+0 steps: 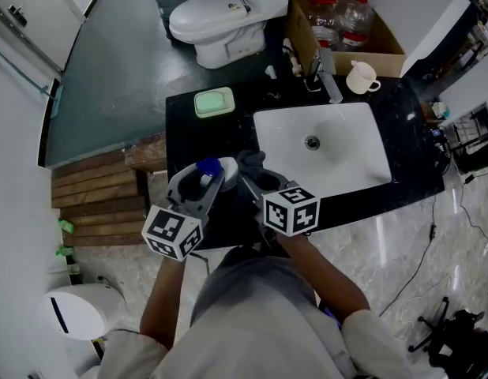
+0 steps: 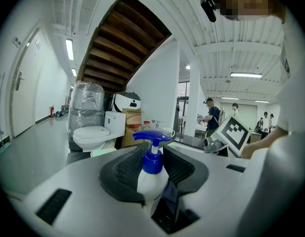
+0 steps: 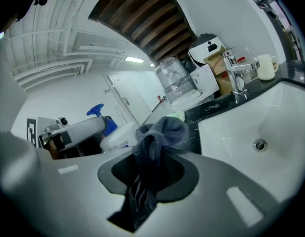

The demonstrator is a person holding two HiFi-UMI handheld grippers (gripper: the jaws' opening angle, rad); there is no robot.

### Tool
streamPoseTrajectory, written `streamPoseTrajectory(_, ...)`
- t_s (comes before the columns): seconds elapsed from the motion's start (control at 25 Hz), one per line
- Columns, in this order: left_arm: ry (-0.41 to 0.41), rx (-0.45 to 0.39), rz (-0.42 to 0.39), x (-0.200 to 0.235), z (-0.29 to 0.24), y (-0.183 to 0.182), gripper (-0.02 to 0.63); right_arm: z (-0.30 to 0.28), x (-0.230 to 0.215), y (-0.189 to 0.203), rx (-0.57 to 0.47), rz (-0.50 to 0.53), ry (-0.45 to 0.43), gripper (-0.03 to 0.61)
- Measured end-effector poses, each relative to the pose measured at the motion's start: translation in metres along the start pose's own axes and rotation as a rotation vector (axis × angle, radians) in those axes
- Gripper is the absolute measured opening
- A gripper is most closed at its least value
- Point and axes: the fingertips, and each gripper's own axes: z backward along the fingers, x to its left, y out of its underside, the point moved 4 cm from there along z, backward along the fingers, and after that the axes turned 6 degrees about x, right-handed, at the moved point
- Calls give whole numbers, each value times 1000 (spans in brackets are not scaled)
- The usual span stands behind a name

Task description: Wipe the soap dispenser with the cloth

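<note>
Upright soap dispenser (image 2: 151,177) in left claw (image 2: 154,165), pump (image 2: 151,138) up, cloth (image 3: 158,131) beside

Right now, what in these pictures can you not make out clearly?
1. Lower body of the soap dispenser: in the left gripper view, the left tongs closed on it cover it; head view likewise.
2. Whether the cloth touches the dispenser: in the right gripper view, the cloth overlaps it.
3. Print on the dispenser's label: too small in the right gripper view.
</note>
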Motion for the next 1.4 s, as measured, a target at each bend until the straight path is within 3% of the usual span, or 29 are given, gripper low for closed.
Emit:
streamPoseTrajectory(0.64, -32, 15, 41, 32, 14, 6, 126, -32, 24, -24, 2, 48, -64, 72)
streamPoseTrajectory(1.24, 30, -15, 62, 39, 30, 11, 143, -15, 45, -40, -59, 39, -124, 72)
streamPoseTrajectory(1.4, 40, -32, 7, 34, 34, 3, 147, -9, 51, -46, -79, 43, -139, 72)
